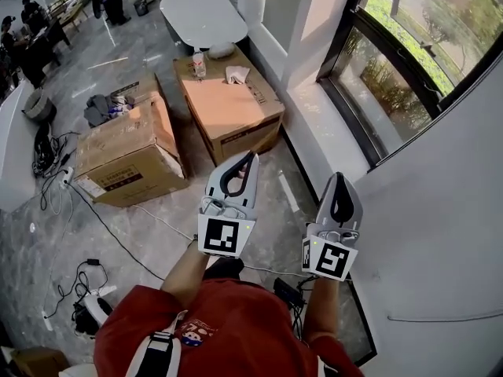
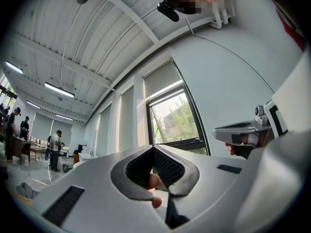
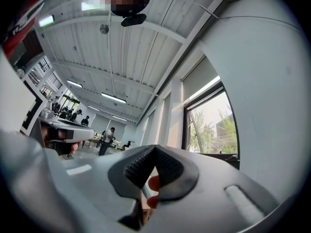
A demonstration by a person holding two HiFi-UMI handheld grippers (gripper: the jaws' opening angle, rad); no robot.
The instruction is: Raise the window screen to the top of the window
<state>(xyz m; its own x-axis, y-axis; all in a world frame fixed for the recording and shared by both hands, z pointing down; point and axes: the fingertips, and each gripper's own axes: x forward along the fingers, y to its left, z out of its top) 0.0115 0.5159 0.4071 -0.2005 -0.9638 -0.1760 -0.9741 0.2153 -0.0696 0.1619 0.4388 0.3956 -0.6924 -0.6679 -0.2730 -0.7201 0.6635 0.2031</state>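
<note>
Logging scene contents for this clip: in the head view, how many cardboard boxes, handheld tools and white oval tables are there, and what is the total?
Cardboard boxes: 2
Tools (left tool, right tool): 2
White oval table: 1
Total: 5

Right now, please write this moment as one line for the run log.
left gripper: shut, empty | right gripper: shut, empty | window screen: covers only the top part, not touched
</note>
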